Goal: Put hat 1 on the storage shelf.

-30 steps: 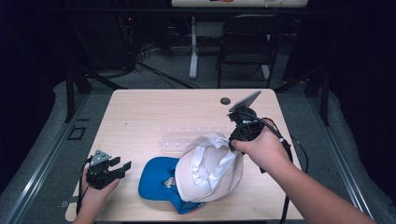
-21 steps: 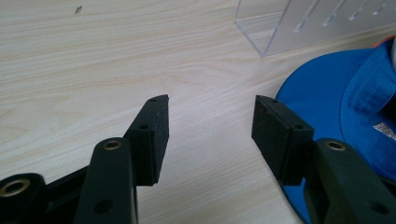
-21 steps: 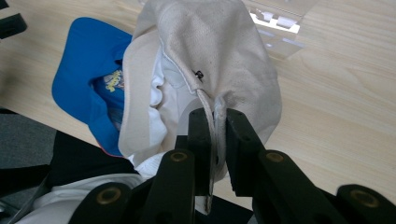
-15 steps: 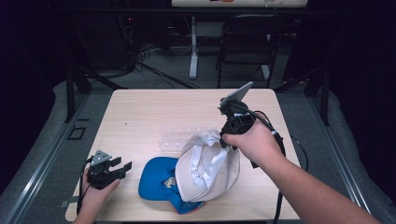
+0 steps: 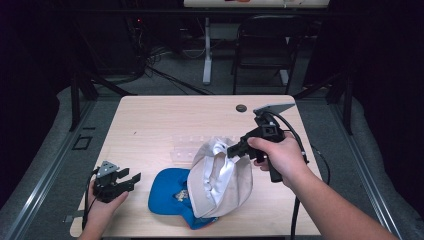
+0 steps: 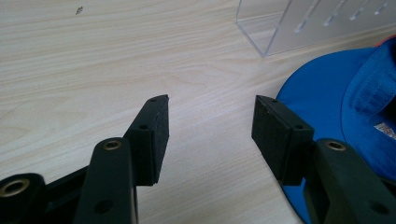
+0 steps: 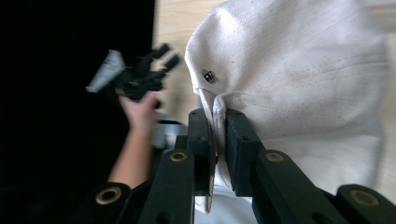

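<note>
A cream cap [image 5: 220,177] hangs from my right gripper [image 5: 235,149], which is shut on its edge; in the right gripper view the pads clamp the fabric rim [image 7: 215,116] of the cream cap [image 7: 299,74]. Under it a blue cap [image 5: 172,197] lies flat on the table near the front edge. My left gripper [image 5: 131,179] rests low at the front left, open with nothing between its jaws, pointing toward the blue cap [image 6: 336,102]. In the left gripper view the left gripper [image 6: 210,121] hovers over bare wood.
A clear plastic rack [image 5: 187,146] lies on the wooden table [image 5: 150,125] behind the caps, its corner also in the left gripper view [image 6: 299,23]. A small dark round disc [image 5: 241,107] sits near the far edge. A chair and cables stand beyond the table.
My right gripper has swung with the cream cap, turning its jaws to the left; the cap hangs more upright over the blue cap. The left hand has kept still.
</note>
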`<state>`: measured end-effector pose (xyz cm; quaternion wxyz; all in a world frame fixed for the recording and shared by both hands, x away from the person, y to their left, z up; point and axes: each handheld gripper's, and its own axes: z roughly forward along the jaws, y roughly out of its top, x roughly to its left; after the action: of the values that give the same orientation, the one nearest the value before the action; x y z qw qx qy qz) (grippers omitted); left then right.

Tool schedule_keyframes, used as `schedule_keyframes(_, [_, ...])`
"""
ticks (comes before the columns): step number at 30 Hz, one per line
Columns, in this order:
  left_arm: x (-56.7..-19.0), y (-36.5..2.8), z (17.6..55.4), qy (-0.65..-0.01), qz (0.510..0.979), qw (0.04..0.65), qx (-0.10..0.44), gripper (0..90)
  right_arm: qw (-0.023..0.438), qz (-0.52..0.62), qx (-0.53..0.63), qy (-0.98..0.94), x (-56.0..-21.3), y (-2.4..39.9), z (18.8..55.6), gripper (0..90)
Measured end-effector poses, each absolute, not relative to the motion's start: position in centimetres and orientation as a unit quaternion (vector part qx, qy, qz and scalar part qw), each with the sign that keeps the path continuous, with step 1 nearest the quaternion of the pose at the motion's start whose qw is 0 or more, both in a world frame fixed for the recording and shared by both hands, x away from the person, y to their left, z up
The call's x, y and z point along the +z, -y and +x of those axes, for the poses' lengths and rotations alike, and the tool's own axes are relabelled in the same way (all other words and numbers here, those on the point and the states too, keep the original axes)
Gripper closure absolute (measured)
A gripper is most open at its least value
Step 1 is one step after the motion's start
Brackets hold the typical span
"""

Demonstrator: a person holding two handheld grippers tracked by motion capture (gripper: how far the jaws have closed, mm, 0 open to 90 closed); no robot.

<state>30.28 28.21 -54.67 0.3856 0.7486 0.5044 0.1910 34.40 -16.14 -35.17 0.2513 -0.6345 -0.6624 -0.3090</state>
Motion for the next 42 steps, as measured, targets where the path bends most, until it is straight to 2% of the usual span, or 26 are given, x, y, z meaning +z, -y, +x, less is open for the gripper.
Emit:
schedule_keyframes(2, [-54.7, -28.2, 30.3, -0.505, 0.748, 0.386, 0.192, 46.5, 0.285, -0.625, -0.333, 0.646, -36.0, 16.6, 34.4, 81.5])
schedule_keyframes(3, [-54.7, -28.2, 30.3, -0.505, 0.748, 0.386, 0.192, 46.5, 0.285, -0.625, -0.333, 0.646, -36.0, 16.6, 34.4, 81.5])
schedule_keyframes(4, [-54.7, -28.2, 30.3, -0.506, 0.748, 0.385, 0.192, 46.6, 0.317, -0.615, -0.353, 0.630, -36.9, 16.9, 34.4, 81.5])
schedule_keyframes(5, [-54.7, -28.2, 30.3, -0.506, 0.748, 0.385, 0.192, 46.5, 0.317, -0.615, -0.353, 0.630, -36.9, 16.9, 34.4, 81.5])
schedule_keyframes(6, [-54.7, -28.2, 30.3, -0.505, 0.748, 0.385, 0.193, 46.6, 0.338, -0.612, -0.369, 0.613, -37.8, 17.1, 34.3, 81.5])
schedule_keyframes(10, [-54.7, -28.2, 30.3, -0.507, 0.746, 0.385, 0.193, 46.5, 0.353, -0.608, -0.388, 0.596, -38.4, 17.3, 34.3, 81.5])
schedule_keyframes(19, [-54.7, -28.2, 30.3, -0.506, 0.747, 0.385, 0.194, 46.5, 0.367, -0.603, -0.413, 0.575, -38.3, 17.5, 34.1, 81.6])
schedule_keyframes(30, [-54.8, -28.1, 30.3, -0.504, 0.749, 0.386, 0.192, 46.4, 0.377, -0.586, -0.470, 0.542, -35.8, 18.1, 34.0, 81.4])
schedule_keyframes(42, [-54.8, -28.0, 30.3, -0.503, 0.749, 0.386, 0.193, 46.4, 0.338, -0.593, -0.514, 0.520, -32.8, 18.4, 36.0, 81.4])
